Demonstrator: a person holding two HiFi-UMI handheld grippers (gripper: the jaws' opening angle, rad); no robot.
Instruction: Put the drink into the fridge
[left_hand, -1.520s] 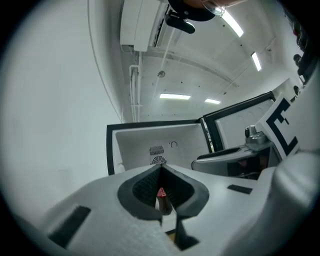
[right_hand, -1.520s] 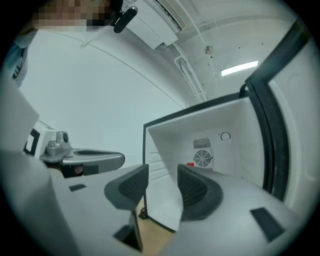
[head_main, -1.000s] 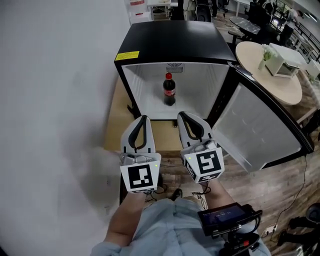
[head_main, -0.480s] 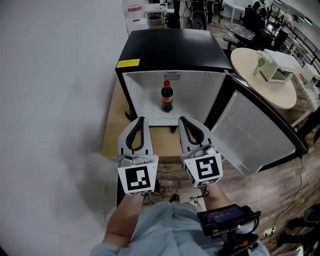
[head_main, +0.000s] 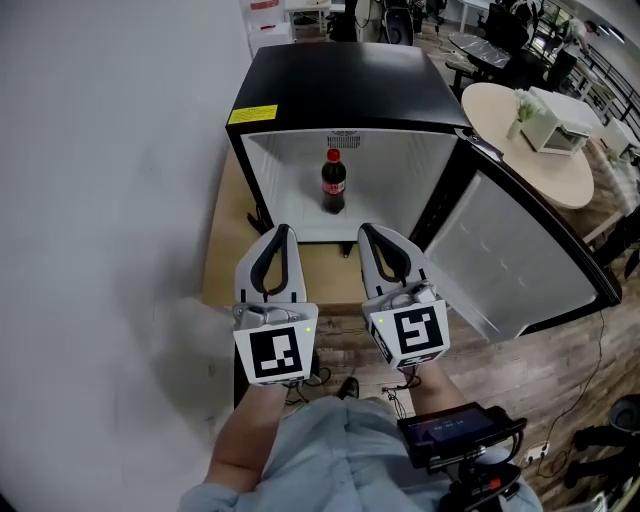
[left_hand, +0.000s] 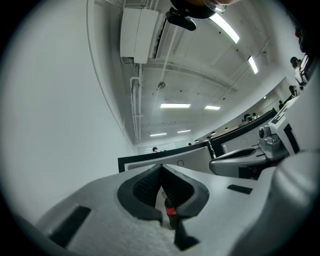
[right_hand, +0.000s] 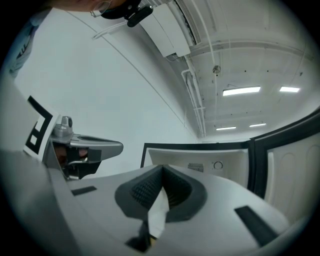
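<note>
1. The bottle (head_main: 333, 182) stands upright inside the fridge (head_main: 340, 85), towards the back wall (red cap (head_main: 334, 155) on top).
2. The fridge is open, and its door (head_main: 520, 260) is swung out to the right.
3. The left tongs (head_main: 284, 231) and right tongs (head_main: 366, 230) hover side by side before the opening, well apart from the bottle, both closed on nothing.
4. A round desk (head_main: 560, 170) stands beyond the door.
</note>
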